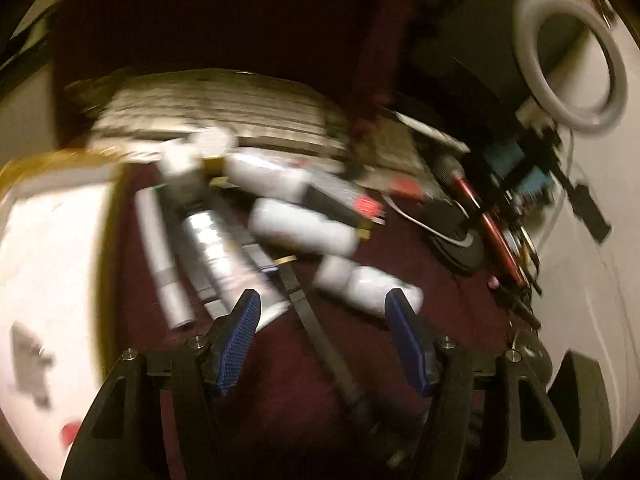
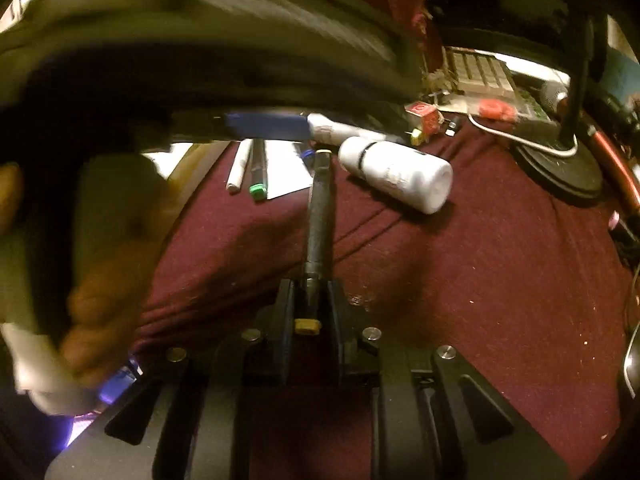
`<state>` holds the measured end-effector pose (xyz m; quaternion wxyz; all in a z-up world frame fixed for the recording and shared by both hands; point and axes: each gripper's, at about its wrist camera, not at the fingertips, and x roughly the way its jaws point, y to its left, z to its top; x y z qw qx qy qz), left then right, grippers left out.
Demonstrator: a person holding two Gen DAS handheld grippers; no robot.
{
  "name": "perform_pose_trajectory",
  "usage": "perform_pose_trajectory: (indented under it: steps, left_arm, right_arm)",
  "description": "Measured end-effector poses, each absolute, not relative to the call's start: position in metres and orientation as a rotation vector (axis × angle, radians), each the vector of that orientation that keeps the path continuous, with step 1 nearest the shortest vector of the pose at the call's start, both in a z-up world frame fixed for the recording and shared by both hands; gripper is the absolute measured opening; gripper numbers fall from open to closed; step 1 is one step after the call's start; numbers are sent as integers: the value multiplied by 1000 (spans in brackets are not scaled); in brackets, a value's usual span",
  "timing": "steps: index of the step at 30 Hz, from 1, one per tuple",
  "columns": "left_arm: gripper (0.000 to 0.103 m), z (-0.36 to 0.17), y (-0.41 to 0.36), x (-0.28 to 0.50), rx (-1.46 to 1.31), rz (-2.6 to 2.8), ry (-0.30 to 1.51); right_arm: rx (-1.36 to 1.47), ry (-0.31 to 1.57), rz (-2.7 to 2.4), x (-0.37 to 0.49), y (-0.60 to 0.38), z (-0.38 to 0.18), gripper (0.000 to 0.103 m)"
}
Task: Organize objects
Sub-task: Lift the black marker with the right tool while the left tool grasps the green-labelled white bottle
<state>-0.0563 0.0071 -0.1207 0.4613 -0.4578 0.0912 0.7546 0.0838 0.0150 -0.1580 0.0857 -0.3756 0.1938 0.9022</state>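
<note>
The right gripper [image 2: 310,300] pinches the near end of a black pen [image 2: 319,216], whose far tip points toward the white bottle [image 2: 396,176] lying on the maroon cloth [image 2: 460,280]. The left gripper [image 1: 320,312] hangs spread and empty over blurred markers and bottles. Judged step: carrying the pen to its place. Next comes a lift clear of the bottle; bare cloth lies right of the pen, clutter crowds beyond the bottle

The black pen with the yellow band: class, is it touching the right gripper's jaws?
Touching. The right wrist view shows the black pen with the yellow band clamped between the right gripper's jaws, both pressed against its barrel.
</note>
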Motion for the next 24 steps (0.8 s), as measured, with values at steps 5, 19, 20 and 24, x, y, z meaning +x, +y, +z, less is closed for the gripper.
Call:
perform_pose_trajectory:
  steps: [5,19,20,24]
  left_arm:
    - [60,-138,60,-34,-1064,1782,450]
    - [75,-142,81,-14,-922,1763,591]
    - [75,-143,84,-18,-922,1770,589]
    - [75,-141,87,-24,-931,1714,640]
  right_arm:
    - [-1105,618,2699,90,20,-160,15]
    - [-1098,655,2630,83,19,-158,21]
    - [-1104,642,2625,83,17,-158,19]
    - [-1120,592,2624,92,12,-155,12]
